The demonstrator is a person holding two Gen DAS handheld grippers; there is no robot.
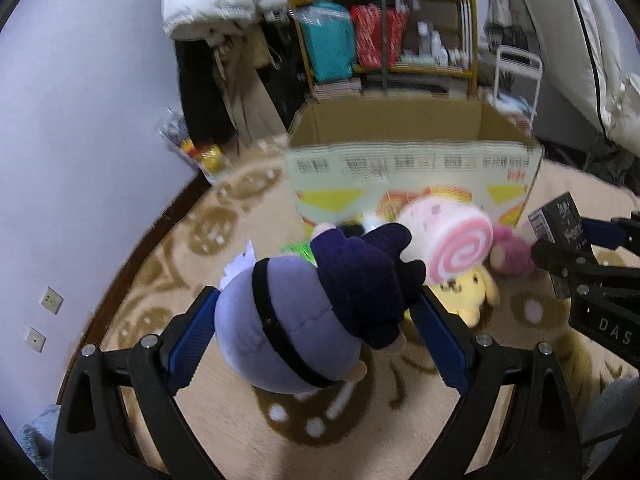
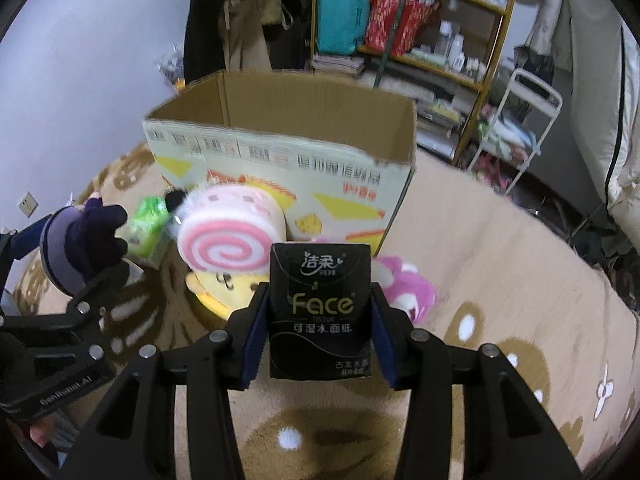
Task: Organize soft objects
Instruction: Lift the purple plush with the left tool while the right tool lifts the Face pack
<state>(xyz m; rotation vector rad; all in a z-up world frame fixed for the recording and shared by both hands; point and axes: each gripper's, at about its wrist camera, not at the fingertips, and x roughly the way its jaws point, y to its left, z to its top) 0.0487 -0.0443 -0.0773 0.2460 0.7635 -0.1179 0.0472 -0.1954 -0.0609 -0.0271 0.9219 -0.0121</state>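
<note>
Yellow plush (image 2: 218, 286) half under swirl cushion (image 2: 224, 246)

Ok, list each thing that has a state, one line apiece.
left gripper: shut on purple plush doll
right gripper: shut on black tissue pack
cardboard box: open on top
pink swirl plush: lying against box
yellow plush: on rug, under swirl plush

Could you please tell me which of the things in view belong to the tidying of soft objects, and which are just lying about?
Part of the job:
- purple plush doll, gripped by the left gripper
- black tissue pack, gripped by the right gripper
- open cardboard box
- swirl-roll plush, yellow plush, pink plush, green pack

Just lying about:
- storage shelf
- white rack
- patterned rug
</note>
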